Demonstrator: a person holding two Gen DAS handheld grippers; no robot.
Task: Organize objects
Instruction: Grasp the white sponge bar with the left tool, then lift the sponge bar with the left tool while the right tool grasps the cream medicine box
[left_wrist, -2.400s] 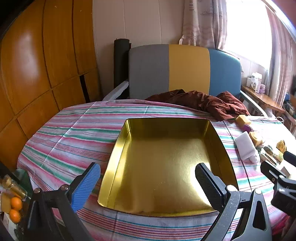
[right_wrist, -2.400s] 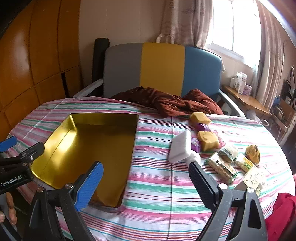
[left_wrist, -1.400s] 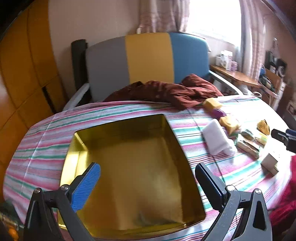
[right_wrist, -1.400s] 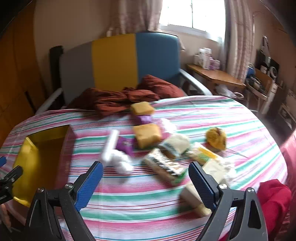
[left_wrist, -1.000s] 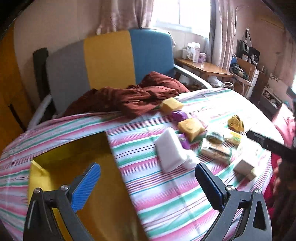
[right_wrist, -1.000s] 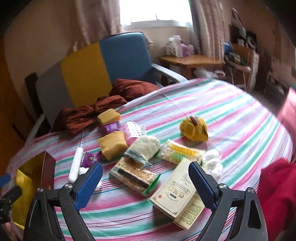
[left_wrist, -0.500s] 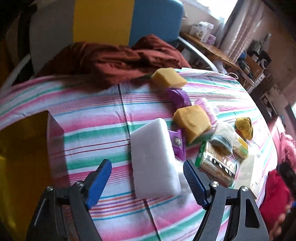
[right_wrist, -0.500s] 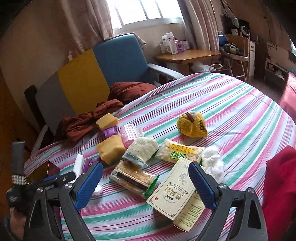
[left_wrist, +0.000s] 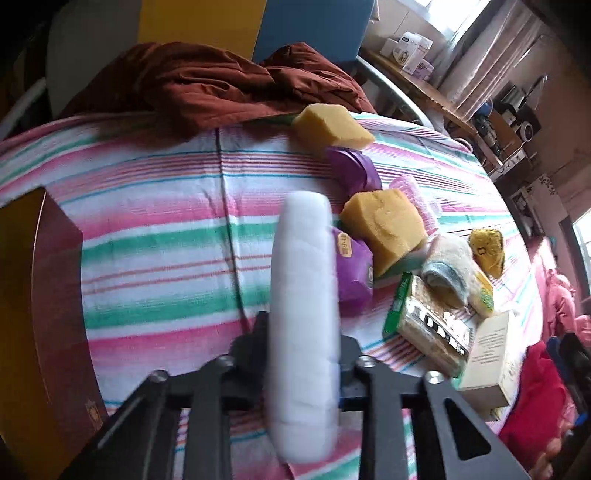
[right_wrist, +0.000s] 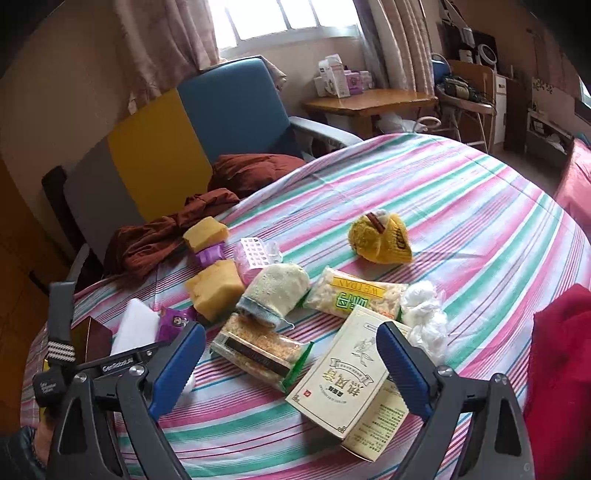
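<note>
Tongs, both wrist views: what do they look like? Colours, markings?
Right tongs: black angular frame with triangular cut-outs and silver screws, and two ribbed blue pads. Left tongs have the same black frame and screws; their pads are hidden. From the right wrist view the left unit shows white "GenRobot.AI" lettering and a black strap with white zigzag stripes.

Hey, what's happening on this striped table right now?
A person is tidying with two handheld grippers. The left gripper is closing its jaws on the white sponge, which stands on edge between them. The right gripper hangs open above the cream box, holding nothing. The gold tray sits beside the clutter.
</note>
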